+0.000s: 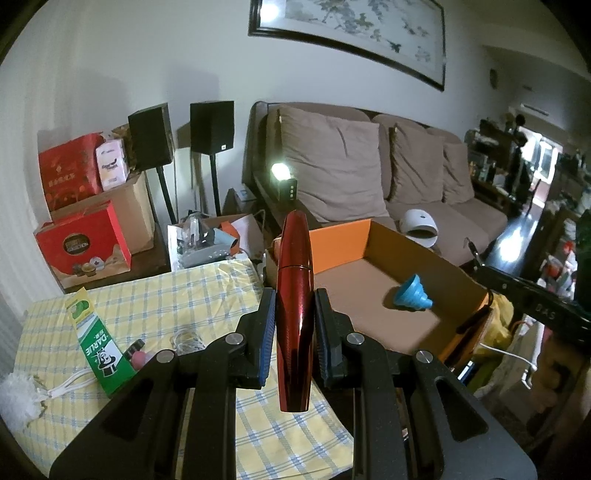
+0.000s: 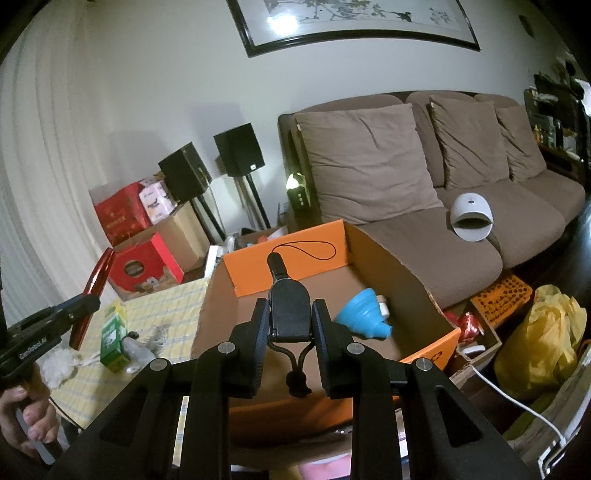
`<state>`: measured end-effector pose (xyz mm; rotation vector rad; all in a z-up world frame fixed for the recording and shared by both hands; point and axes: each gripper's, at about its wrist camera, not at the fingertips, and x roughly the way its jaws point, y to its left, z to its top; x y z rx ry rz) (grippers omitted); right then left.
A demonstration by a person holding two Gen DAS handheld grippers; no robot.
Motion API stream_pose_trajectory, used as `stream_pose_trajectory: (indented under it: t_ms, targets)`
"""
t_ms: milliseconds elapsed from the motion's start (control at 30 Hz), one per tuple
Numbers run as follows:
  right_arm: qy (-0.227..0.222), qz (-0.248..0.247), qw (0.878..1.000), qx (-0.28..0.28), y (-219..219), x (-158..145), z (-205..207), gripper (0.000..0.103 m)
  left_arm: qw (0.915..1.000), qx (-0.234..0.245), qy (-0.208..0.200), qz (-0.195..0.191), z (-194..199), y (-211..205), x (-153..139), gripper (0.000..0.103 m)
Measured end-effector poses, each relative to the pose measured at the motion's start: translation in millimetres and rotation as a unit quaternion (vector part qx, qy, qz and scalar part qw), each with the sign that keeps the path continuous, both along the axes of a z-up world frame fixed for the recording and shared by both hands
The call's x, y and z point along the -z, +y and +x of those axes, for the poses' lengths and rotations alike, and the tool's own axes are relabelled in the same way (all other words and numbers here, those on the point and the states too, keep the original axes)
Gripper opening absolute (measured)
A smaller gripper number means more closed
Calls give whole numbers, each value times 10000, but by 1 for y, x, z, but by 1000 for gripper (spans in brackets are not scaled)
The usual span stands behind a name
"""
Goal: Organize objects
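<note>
Left gripper (image 1: 294,306) clamps an upright red tube (image 1: 294,295). Right gripper (image 2: 290,314) clamps a black clip (image 2: 289,310) above the box (image 2: 388,251) containing a blue funnel (image 2: 364,314).

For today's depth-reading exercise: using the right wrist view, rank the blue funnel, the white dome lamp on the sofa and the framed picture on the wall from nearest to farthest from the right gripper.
1. Blue funnel, in the cardboard box, just right of the right gripper.
2. White dome lamp, on the sofa seat beyond the box.
3. Framed picture, high on the wall behind the sofa.

Home living room, brown sofa (image 2: 424,192), framed painting (image 1: 351,33), speakers (image 1: 212,127) on stands
</note>
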<state>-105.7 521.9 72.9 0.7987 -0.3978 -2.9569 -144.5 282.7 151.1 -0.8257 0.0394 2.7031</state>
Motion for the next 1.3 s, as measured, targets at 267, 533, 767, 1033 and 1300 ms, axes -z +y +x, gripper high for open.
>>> stream_pose_trajectory:
  t_ms: [267, 533, 767, 1033, 1300]
  targets:
    - [-17, -18, 10000, 6, 0, 0, -1, 23, 9999, 109, 21, -18, 2, 9, -2, 19]
    - [-12, -18, 10000, 95, 4, -2, 1, 23, 9998, 179, 24, -27, 3, 16, -4, 19]
    - [-12, -54, 9998, 187, 14, -3, 3, 23, 9998, 190, -16, -39, 1, 17, -2, 19]
    - [-31, -83, 9996, 256, 20, -2, 5, 23, 9998, 213, 2, -48, 3, 19, -3, 19]
    - [-42, -61, 9997, 240, 21, -2, 5, 23, 9998, 216, -4, -45, 4, 20, -3, 19]
